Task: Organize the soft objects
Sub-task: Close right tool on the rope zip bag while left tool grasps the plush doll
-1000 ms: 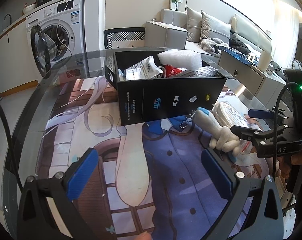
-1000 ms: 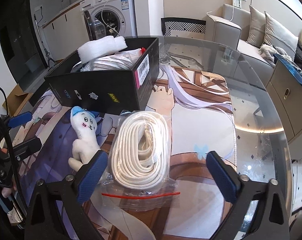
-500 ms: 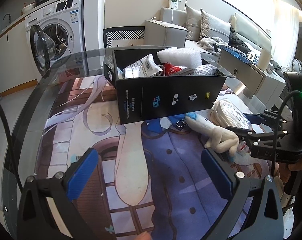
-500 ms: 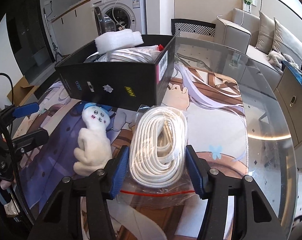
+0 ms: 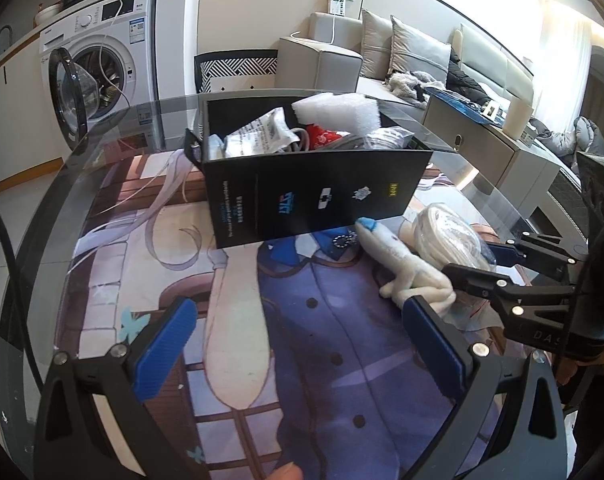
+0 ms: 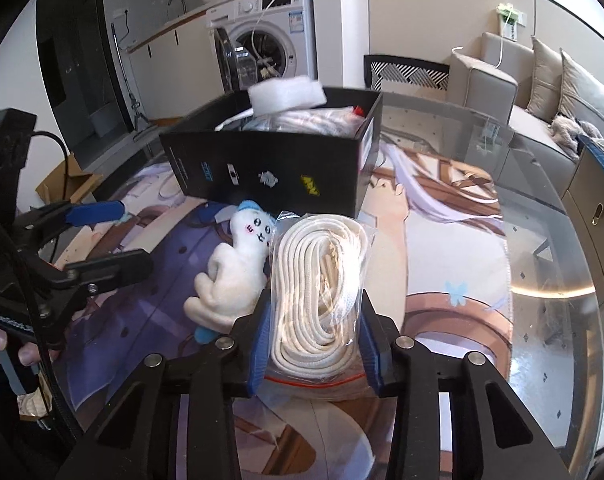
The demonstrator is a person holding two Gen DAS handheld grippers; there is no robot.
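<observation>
My right gripper (image 6: 314,340) has its blue pads pressed on both sides of the near end of the rope bag (image 6: 322,280), a clear zip bag holding a coil of flat white rope. The bag lies on the mat (image 6: 442,272) just in front of the box (image 6: 269,172), its long axis running from my gripper straight toward the box's near wall. I judge the coming move to be a lift up and forward over that wall.

The box is black, open-topped, and already heaped with white foam (image 6: 285,94) and other bagged things.

The plush (image 6: 233,272), a small white toy with a blue tip, lies touching the bag's left side, head toward the box.

My left gripper (image 5: 302,344) hovers spread wide and empty, on the box's front side. It is the nearer one to the plush (image 5: 406,268).

The bag looks slippery and slack; the coil may sag when lifted.
</observation>
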